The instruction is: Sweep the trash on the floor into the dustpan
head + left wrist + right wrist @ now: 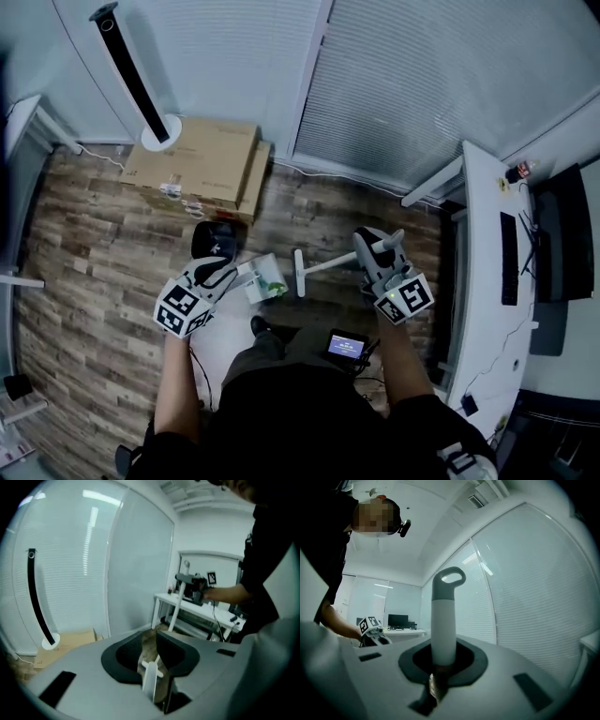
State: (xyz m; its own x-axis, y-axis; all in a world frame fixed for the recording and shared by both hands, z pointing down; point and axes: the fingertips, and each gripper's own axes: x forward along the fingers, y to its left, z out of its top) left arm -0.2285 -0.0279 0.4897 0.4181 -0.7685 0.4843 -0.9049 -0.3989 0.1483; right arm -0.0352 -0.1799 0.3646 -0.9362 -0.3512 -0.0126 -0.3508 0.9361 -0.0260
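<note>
Dustpan [265,278], centre frame, pinched by the left gripper [232,273], seems loaded: carry it level while the right gripper [370,248] holds the broom [323,266].

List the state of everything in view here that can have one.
Dustpan: held by its handle, something green inside.
Broom: held near its looped top.
Left gripper: shut on the dustpan.
Right gripper: shut on the broom.
Blinds: down.
Cardboard box: closed, flat on the floor.
Small screen: lit.
Monitor: dark.
</note>
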